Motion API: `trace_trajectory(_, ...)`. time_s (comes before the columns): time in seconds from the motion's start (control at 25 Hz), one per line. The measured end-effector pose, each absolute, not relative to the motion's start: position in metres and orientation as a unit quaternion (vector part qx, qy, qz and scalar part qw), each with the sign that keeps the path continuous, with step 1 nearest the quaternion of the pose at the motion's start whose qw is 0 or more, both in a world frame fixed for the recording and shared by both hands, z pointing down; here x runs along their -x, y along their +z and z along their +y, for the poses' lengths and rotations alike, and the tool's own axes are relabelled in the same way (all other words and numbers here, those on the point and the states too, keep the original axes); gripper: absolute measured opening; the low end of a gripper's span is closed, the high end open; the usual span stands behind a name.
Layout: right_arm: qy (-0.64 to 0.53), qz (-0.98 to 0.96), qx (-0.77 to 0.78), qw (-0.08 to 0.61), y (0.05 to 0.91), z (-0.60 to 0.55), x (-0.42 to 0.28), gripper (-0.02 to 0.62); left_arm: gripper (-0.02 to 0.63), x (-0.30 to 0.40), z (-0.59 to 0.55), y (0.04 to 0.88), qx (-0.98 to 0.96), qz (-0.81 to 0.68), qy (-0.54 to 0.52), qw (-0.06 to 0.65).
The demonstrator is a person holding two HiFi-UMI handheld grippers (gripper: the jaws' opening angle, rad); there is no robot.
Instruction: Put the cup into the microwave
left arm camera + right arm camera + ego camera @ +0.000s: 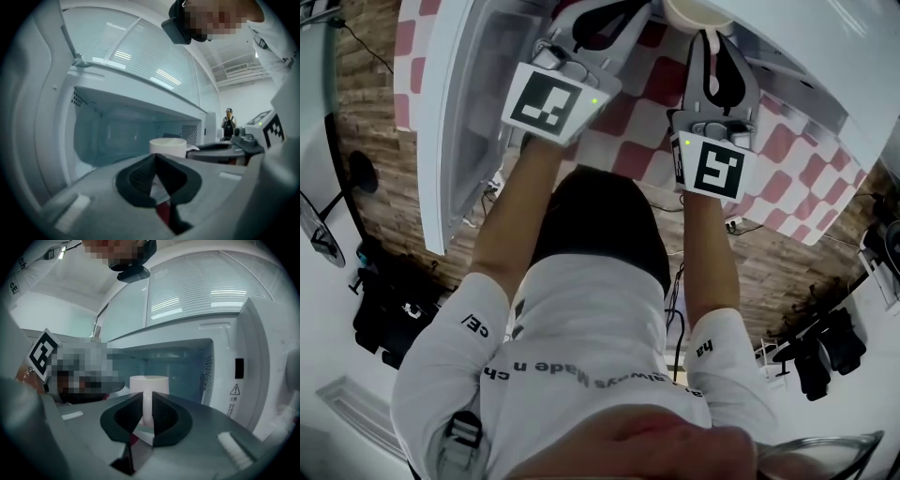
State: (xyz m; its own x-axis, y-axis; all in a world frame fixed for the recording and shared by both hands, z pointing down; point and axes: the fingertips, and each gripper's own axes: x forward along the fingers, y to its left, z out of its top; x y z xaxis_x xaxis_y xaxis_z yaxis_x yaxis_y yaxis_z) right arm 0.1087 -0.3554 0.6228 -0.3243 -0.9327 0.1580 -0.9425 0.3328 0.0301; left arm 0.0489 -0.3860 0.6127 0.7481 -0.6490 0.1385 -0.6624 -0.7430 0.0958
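A white cup (149, 384) hangs in front of the open microwave (243, 376), level with its cavity (180, 369). My right gripper (147, 405) is shut on the cup's handle. In the head view the right gripper (712, 42) reaches toward the microwave (811, 52) with the cup (694, 13) at the top edge. My left gripper (154, 158) is shut with nothing between its fingers, just left of the cup (168, 146) and beside the right gripper (225, 151). In the head view the left gripper (602, 21) sits by the open door (464, 122).
The microwave door (44, 93) stands swung open at the left. A red and white checked cloth (628, 103) covers the table under the microwave. A person stands far off in the room (228, 123). Cables and dark equipment (389, 309) lie on the wooden floor.
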Motion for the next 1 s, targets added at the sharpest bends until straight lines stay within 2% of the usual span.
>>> trace_trajectory(1.0,0.032,-0.806,-0.588,0.057,0.639,-0.394,-0.107,0.043,0.003,-0.051,-0.411,0.644,-0.929,-0.356,0.081,0.063)
